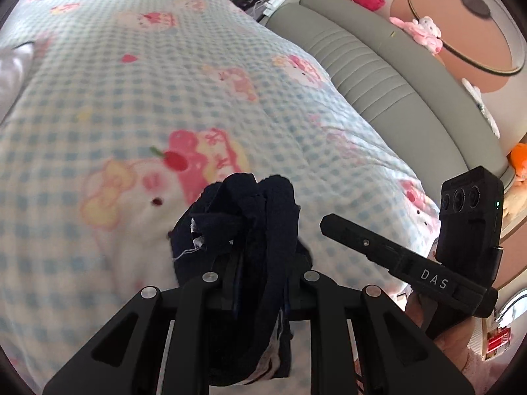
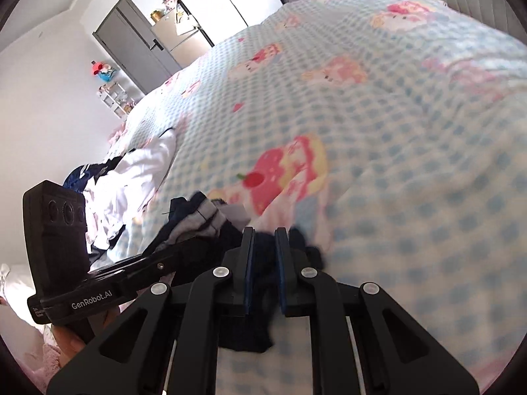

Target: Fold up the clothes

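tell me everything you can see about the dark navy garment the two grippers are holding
The dark navy garment is soft, bunched cloth with a frayed edge and loose pale threads; a lighter lining shows lower down. It is crumpled, not yet folded. The left gripper is shut on one bunch, the right gripper pinches another part. It hangs just above the checked cartoon-print quilt.
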Demonstrator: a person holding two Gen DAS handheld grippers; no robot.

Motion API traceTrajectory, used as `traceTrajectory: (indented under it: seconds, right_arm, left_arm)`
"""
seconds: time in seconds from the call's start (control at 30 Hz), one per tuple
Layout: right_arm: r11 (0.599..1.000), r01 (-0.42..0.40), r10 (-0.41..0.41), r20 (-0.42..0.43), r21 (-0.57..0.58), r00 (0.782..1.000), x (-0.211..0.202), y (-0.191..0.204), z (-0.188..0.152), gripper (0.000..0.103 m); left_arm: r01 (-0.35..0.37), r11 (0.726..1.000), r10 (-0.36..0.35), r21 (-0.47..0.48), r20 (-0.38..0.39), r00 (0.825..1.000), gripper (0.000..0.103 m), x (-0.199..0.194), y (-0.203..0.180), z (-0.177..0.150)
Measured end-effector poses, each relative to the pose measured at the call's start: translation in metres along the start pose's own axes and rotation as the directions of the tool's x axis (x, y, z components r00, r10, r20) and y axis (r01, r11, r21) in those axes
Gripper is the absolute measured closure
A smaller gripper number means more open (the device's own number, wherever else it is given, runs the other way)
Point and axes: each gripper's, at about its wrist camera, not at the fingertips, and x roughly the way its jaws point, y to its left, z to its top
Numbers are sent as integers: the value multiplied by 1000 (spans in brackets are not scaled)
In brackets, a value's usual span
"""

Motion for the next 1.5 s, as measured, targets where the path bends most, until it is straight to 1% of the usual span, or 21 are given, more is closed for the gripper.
traceTrajectory:
  seconds: [0.07, 0.13, 0.2, 0.27, 0.47, 0.63, 0.73, 0.8, 0.83, 0.87, 0.9, 0.97, 1.0, 1.03, 1.1, 1.13, 1.17, 1.2, 1.23, 1.37, 1.5]
  right_arm:
    - [1000, 19, -18, 35, -5, 999, -14, -18, 33, 92]
    - [998, 56, -55, 42, -9, 998, -23, -34, 63, 92]
    - [999, 39, -39, 37, 6, 999, -29, -42, 69, 90]
    - [1000, 0, 0, 25, 30, 1000, -33, -46, 65, 89]
    - [995, -91, 97, -132, 50, 987, 14, -19, -10, 80]
    - [987, -126, 143, -207, 95, 968, 49, 5, -51, 75]
    - [986, -113, 138, -213, 126, 967, 59, 14, -60, 59]
    - [984, -106, 136, -216, 146, 967, 65, 17, -63, 53]
    - [982, -110, 143, -220, 156, 965, 68, 18, -64, 48]
    - [981, -110, 145, -223, 161, 964, 72, 18, -64, 37]
    - [981, -110, 144, -226, 157, 964, 78, 18, -63, 34]
    - [984, -91, 126, -236, 150, 964, 91, 17, -62, 34]
    - [986, -86, 120, -241, 145, 963, 98, 17, -61, 34]
    - [988, -88, 117, -242, 128, 963, 102, 21, -59, 38]
    - [991, -92, 112, -242, 94, 964, 109, 29, -55, 73]
    - [991, -103, 121, -226, 91, 967, 105, 30, -48, 78]
    - [990, -114, 130, -209, 88, 969, 101, 31, -41, 88]
    - [986, -136, 153, -183, 100, 971, 92, 28, -32, 91]
    - [981, -157, 173, -157, 110, 972, 83, 24, -22, 92]
    - [990, -133, 135, -48, 45, 990, 30, 5, 42, 92]
    - [999, -41, 41, 39, -12, 998, -17, -33, 117, 90]
  left_arm:
    - [5, 999, -5, 51, 1, 1000, 85, 20, -26, 24]
    - [-55, 995, 56, 88, -15, 998, 85, 33, -38, 39]
    - [-112, 986, 116, 121, -27, 993, 85, 44, -48, 53]
    - [-146, 984, 148, 106, -12, 989, 85, 35, -34, 48]
    - [-237, 971, 237, -43, -4, 972, 86, -3, 43, 22]
    - [-245, 958, 248, -148, 0, 969, 86, -35, 85, -2]
    - [-265, 950, 266, -166, -14, 964, 85, -43, 101, -12]
    - [-259, 948, 261, -188, -10, 965, 80, -49, 110, -19]
    - [-255, 946, 258, -200, -14, 966, 68, -47, 115, -21]
    - [-252, 944, 254, -212, -18, 967, 60, -46, 120, -23]
    - [-247, 943, 248, -222, -25, 968, 47, -44, 125, -25]
    - [-239, 945, 225, -225, -88, 970, 44, -31, 136, -34]
    - [-241, 944, 218, -227, -120, 968, 48, -25, 140, -39]
    - [-235, 944, 213, -232, -114, 970, 60, -25, 137, -42]
    - [-222, 944, 202, -243, -104, 974, 78, -27, 132, -48]
    - [-213, 945, 195, -247, -98, 976, 86, -28, 128, -50]
    - [-191, 952, 174, -241, -89, 981, 87, -29, 119, -45]
    - [-172, 961, 158, -215, -80, 984, 88, -28, 107, -33]
    - [-153, 970, 141, -189, -71, 987, 89, -27, 95, -22]
    - [-60, 992, 57, -108, -29, 998, 89, -11, 42, 35]
    - [0, 998, 1, -65, 3, 1000, 88, 36, -7, 102]
